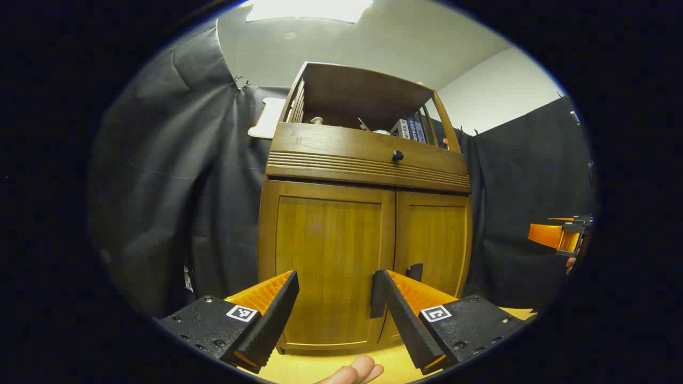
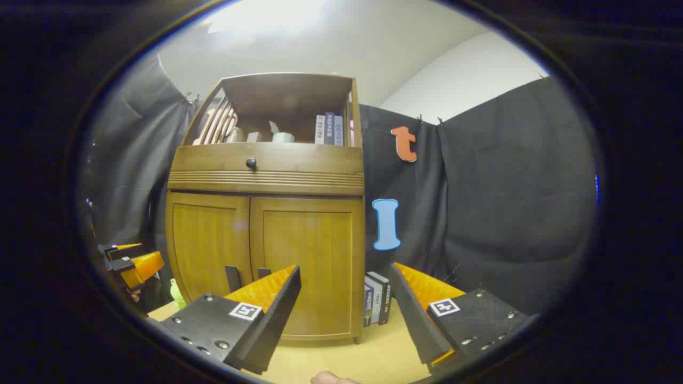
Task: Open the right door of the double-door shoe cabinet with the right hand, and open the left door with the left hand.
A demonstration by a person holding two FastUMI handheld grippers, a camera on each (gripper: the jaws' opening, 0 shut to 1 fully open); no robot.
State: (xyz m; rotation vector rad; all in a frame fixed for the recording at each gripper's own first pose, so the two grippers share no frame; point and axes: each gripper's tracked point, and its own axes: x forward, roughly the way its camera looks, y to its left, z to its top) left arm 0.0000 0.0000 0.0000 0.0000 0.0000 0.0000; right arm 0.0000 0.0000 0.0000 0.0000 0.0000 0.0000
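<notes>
A wooden shoe cabinet point(image 1: 368, 176) point(image 2: 267, 176) stands on a light table, both lower doors closed. The left door point(image 1: 328, 261) point(image 2: 208, 242) and right door point(image 1: 435, 240) point(image 2: 307, 261) each carry a dark handle point(image 1: 415, 272) point(image 2: 232, 277) near the centre seam. My left gripper point(image 1: 335, 290) is open in front of the left door, a short way off. My right gripper point(image 2: 346, 285) is open facing the right door's outer edge, apart from it. The right gripper point(image 1: 560, 234) shows far right in the left gripper view, and the left gripper point(image 2: 130, 264) at the left edge of the right gripper view.
Above the doors is a drawer with a round dark knob point(image 1: 397, 155) point(image 2: 251, 162) and an open shelf holding books point(image 2: 328, 129) and small items. Several books point(image 2: 378, 298) stand on the table right of the cabinet. A small green object point(image 2: 176, 292) sits at its left. Black cloth surrounds the booth.
</notes>
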